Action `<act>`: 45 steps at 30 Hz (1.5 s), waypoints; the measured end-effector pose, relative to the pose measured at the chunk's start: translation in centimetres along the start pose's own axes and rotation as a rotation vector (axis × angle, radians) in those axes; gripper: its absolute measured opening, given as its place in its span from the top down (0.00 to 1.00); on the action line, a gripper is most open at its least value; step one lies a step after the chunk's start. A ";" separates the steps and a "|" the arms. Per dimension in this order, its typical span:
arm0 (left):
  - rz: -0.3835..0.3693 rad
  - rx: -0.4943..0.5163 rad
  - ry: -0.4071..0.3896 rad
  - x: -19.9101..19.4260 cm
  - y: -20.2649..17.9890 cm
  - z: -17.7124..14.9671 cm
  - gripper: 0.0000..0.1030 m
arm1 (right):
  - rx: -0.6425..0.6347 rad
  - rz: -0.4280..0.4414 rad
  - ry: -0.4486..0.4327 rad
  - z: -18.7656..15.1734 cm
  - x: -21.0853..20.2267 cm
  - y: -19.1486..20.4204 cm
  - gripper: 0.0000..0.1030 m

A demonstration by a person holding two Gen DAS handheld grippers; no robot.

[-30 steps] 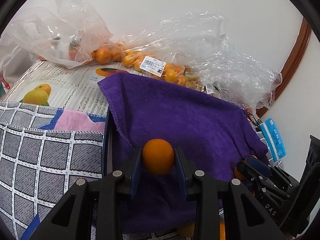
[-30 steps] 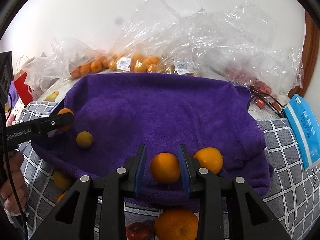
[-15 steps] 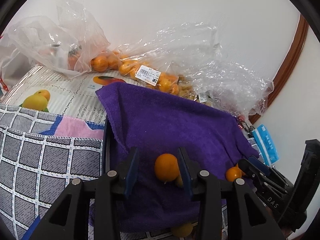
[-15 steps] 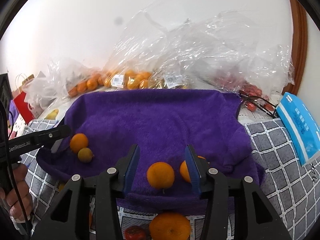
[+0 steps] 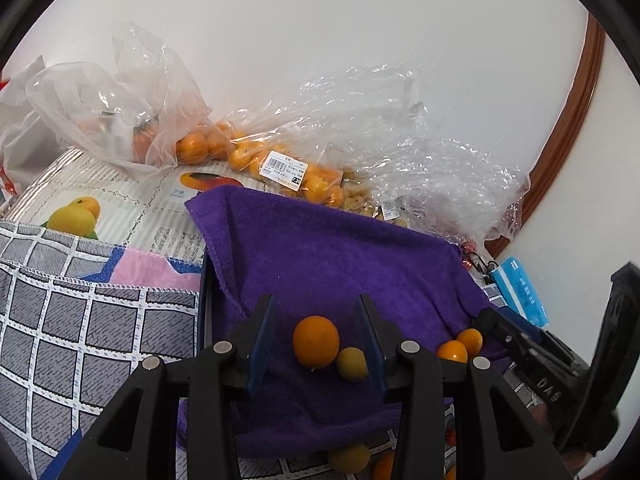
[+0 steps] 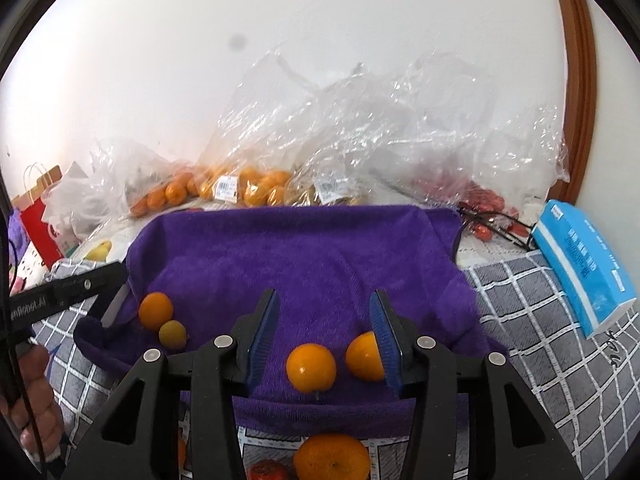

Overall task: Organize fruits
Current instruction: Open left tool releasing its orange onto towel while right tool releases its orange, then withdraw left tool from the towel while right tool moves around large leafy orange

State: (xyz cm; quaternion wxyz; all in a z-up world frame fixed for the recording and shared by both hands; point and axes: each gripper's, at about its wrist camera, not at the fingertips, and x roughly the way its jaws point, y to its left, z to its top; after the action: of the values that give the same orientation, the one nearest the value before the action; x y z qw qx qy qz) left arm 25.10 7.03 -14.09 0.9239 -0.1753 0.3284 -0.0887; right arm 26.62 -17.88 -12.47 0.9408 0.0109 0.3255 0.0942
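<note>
A purple towel (image 5: 320, 256) (image 6: 304, 256) is spread over a box. My left gripper (image 5: 316, 340) stands open above it. An orange (image 5: 316, 342) lies on the towel between its fingers, untouched, with a small yellow fruit (image 5: 352, 364) against it. My right gripper (image 6: 325, 322) is open too. A loose orange (image 6: 311, 368) rests on the towel just below its fingers, and a second orange (image 6: 362, 356) sits partly behind the right finger. Each gripper shows in the other's view: the right gripper (image 5: 486, 320) beside its two oranges, the left gripper (image 6: 118, 292) near its pair.
Clear plastic bags of oranges (image 5: 288, 168) (image 6: 248, 188) and other fruit line the wall. A blue tissue pack (image 6: 584, 264) lies right. A big orange (image 6: 331, 458) and a red fruit (image 6: 268, 472) sit on the grey checked cloth (image 5: 80, 320) before the towel.
Both grippers have opened and let go of their oranges, which now lie on the purple towel. The right gripper has also lifted slightly away from its orange.
</note>
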 end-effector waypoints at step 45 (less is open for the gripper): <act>-0.001 0.004 -0.043 -0.8 -0.7 0.1 0.60 | 0.001 -0.072 0.246 -8.5 -2.9 0.7 0.47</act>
State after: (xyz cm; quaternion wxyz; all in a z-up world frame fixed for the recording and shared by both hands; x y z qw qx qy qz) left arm 24.50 6.59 -13.31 0.9310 -0.1756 0.3083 -0.0858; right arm 19.06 -18.06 -17.37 0.8965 -0.0119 0.4386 0.0608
